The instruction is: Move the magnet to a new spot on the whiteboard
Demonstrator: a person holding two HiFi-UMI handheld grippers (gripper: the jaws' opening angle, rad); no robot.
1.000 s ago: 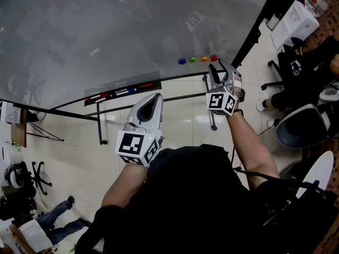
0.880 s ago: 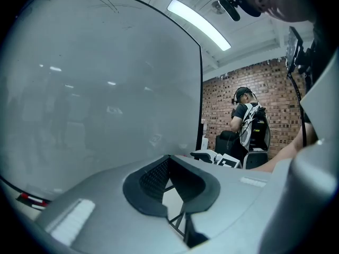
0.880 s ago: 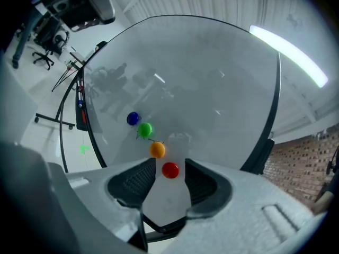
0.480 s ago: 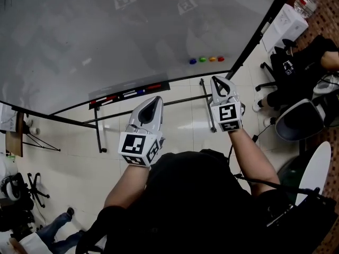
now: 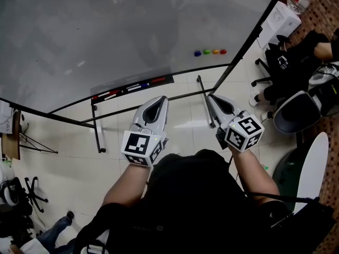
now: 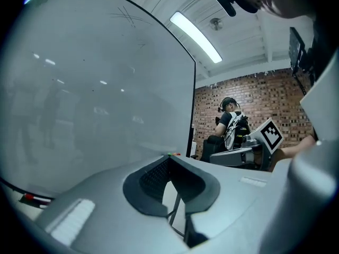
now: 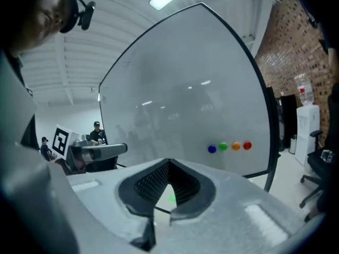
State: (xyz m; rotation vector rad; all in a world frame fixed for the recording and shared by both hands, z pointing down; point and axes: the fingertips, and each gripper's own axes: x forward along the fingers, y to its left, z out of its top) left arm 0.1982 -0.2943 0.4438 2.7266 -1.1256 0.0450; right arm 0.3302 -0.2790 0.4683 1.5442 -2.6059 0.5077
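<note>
Four round magnets sit in a row at the whiteboard's (image 5: 106, 36) lower right: blue (image 5: 197, 53), green (image 5: 206, 52), orange (image 5: 215, 51) and red (image 5: 223, 51). The right gripper view shows the same row: blue (image 7: 212, 148), green (image 7: 223, 146), orange (image 7: 235, 146), red (image 7: 247, 145). My right gripper (image 5: 210, 97) is shut and empty, held below the board's bottom edge, well short of the magnets. My left gripper (image 5: 161, 100) is also shut with nothing in it, beside the right one and pointing at the board. Its jaw tips (image 6: 169, 157) meet in the left gripper view.
A marker tray (image 5: 132, 88) with several markers runs under the board. The board's stand legs (image 5: 98, 134) reach over the tiled floor. Office chairs (image 5: 296, 110), a seated person (image 5: 296, 62) and a white box (image 5: 278, 20) are at the right.
My right gripper was open close to the red magnet; it has shut empty and drawn back down toward my body. All the magnets stay in their row. The left gripper has barely moved.
</note>
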